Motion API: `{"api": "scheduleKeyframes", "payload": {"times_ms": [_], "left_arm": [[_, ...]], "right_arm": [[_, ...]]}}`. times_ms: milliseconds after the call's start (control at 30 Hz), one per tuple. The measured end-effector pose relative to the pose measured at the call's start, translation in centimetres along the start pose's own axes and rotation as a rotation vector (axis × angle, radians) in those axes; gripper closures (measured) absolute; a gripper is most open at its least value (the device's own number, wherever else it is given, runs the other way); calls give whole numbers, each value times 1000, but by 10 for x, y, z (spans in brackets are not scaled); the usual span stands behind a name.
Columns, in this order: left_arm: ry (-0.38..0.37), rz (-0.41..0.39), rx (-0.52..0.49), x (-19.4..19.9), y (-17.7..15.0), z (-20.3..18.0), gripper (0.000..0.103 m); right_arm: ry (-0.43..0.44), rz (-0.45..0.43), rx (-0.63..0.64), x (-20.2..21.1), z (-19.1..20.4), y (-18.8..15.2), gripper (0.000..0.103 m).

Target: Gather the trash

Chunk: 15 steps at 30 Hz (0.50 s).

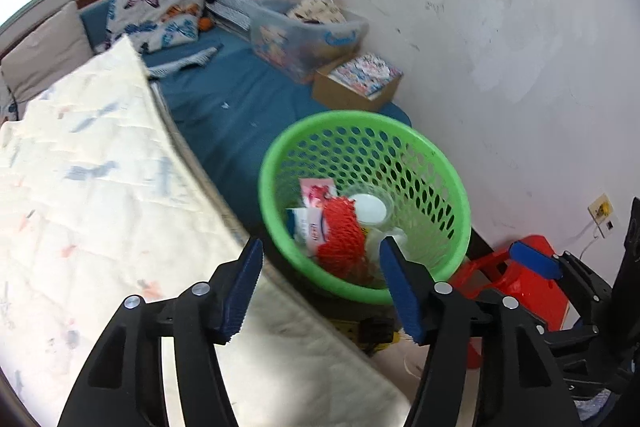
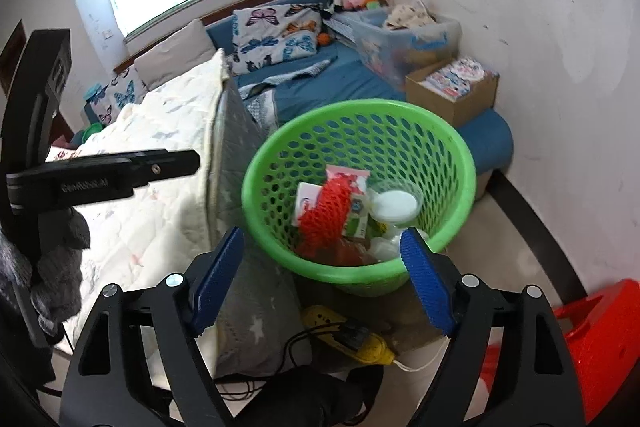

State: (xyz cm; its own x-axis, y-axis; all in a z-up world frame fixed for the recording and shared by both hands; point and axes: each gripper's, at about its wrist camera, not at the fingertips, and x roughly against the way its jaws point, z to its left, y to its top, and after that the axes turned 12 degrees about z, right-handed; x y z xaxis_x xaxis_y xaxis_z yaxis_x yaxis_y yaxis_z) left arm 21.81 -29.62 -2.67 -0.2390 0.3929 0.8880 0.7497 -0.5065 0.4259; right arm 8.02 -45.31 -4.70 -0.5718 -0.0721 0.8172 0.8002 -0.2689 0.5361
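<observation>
both grippers (image 1: 320,287) (image 2: 320,279) gape empty above basket rim (image 2: 280,163).

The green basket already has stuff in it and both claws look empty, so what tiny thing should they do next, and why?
Probably draw both grippers back from the green basket to look for more trash. The left gripper and right gripper stand open with nothing between their pads, and the red net, wrappers and white lid already lie inside.

The green basket (image 2: 460,163) is showing perforated glossy plastic; the red net (image 2: 324,215) inside is looking like soft mesh foam; the quilt (image 1: 100,187) is showing stitched matt cloth.
</observation>
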Motion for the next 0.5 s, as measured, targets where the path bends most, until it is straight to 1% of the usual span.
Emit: {"api": "scheduleKeyframes", "payload": {"times_ms": [100,233,300,367,400,500], "left_arm": [[22,-31,29,18,-11,15,38],[80,-73,56,41,-31,33,33],[116,-89,70,51,-41,42,28],[141,-101,83,60,-50,50,27],[151,-104,94,65,-55,54,24],[175,-125,116,79,-66,65,19]], "right_arm": [[-7,-12,36,3,16,-2,21],[-3,-26,70,7,34,-4,17],[-2,-28,89,9,43,-5,14],[-2,-33,105,11,52,-6,12],[-2,-33,112,11,56,-6,10],[9,-24,130,11,70,-6,8]]}}
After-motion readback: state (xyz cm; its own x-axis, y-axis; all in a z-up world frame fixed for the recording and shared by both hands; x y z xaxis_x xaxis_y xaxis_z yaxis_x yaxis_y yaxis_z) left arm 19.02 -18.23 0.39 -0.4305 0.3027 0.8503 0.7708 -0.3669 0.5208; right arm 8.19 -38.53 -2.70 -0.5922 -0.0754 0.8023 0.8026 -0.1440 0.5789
